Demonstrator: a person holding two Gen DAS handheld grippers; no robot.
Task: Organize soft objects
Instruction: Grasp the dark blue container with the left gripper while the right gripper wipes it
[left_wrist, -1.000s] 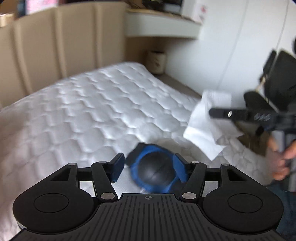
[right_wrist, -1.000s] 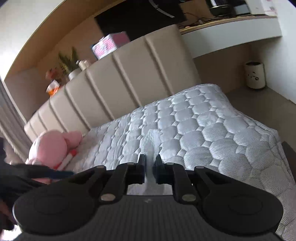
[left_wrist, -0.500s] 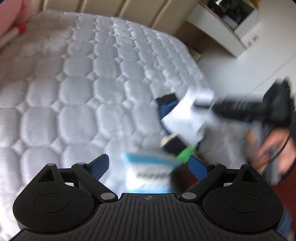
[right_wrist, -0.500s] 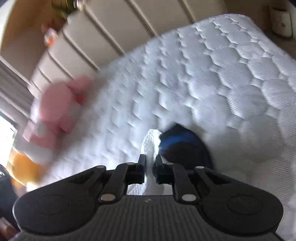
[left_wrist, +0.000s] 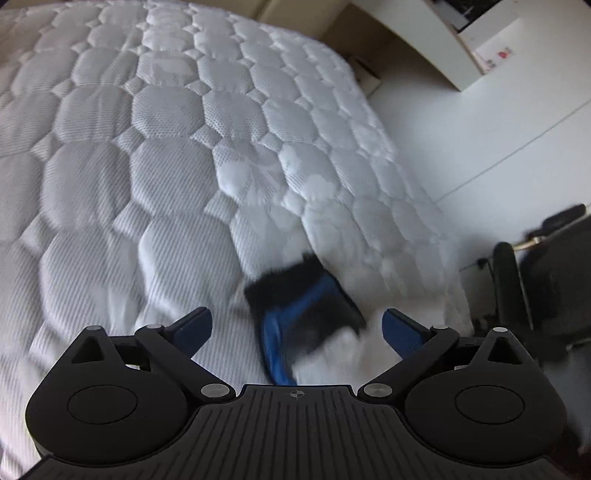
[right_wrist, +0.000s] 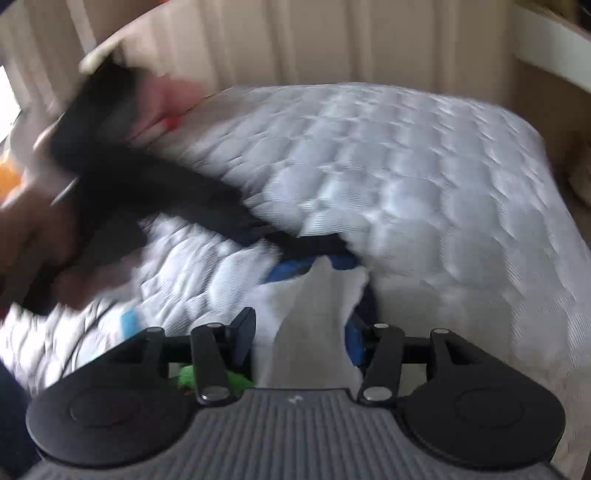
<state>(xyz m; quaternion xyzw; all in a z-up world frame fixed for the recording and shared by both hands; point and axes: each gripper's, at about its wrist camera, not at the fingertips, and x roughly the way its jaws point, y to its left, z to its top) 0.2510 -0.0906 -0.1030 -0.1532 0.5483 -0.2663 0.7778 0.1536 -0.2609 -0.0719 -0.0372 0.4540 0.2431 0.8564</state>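
Low in the left wrist frame, the left gripper (left_wrist: 297, 325) is opening wide over a blurred blue-and-black padded object (left_wrist: 303, 321) lying untouched on the white quilted mattress (left_wrist: 147, 166). In the right wrist frame's lower centre, the right gripper (right_wrist: 301, 336) is opening around a white crumpled cloth (right_wrist: 314, 314); whether its pads touch it cannot be told.

The mattress (left_wrist: 155, 155) is covered in white quilted cloth, stitched into puffy hexagons with a fine woven mesh texture. On it, at lower centre of the left wrist view, lies a blue-and-black pad (left_wrist: 303, 314) of soft matt fabric with a fuzzy black edge. A white cloth (right_wrist: 314, 314) looks soft and matt. The headboard (right_wrist: 295, 40) at the top of the right wrist view is smooth beige upholstery in padded vertical panels.
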